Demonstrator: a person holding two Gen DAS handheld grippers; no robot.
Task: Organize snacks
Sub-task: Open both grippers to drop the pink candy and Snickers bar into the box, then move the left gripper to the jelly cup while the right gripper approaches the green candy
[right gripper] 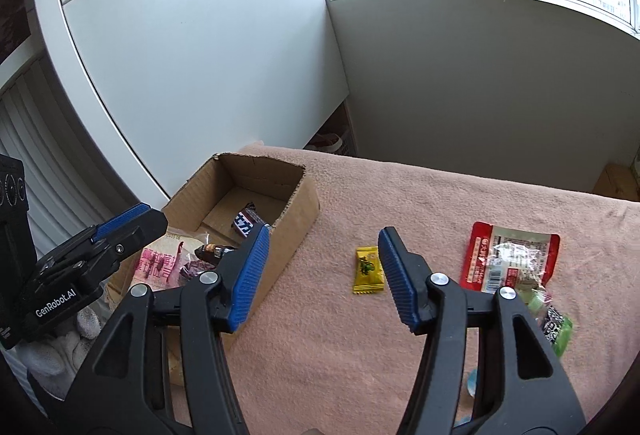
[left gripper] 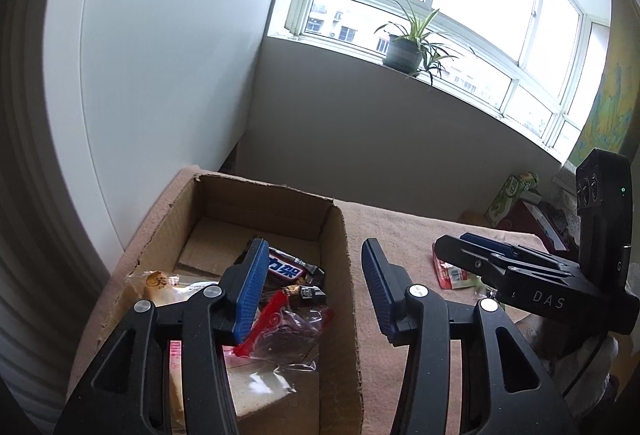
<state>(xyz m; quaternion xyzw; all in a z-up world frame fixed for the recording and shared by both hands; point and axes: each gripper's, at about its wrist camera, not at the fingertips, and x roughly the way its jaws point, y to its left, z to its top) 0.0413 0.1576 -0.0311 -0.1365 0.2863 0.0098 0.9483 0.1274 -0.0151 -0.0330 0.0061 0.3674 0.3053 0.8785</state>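
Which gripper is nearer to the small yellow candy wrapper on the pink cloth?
Right. The right gripper hovers beside the small yellow candy wrapper; the left gripper is over the brown cardboard box.

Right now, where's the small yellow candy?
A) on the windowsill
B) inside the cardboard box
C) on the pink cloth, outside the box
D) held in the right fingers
C: the yellow candy lies flat on the pink cloth, to the right of the cardboard box and just left of the right gripper's right-hand finger, with nothing gripping it.
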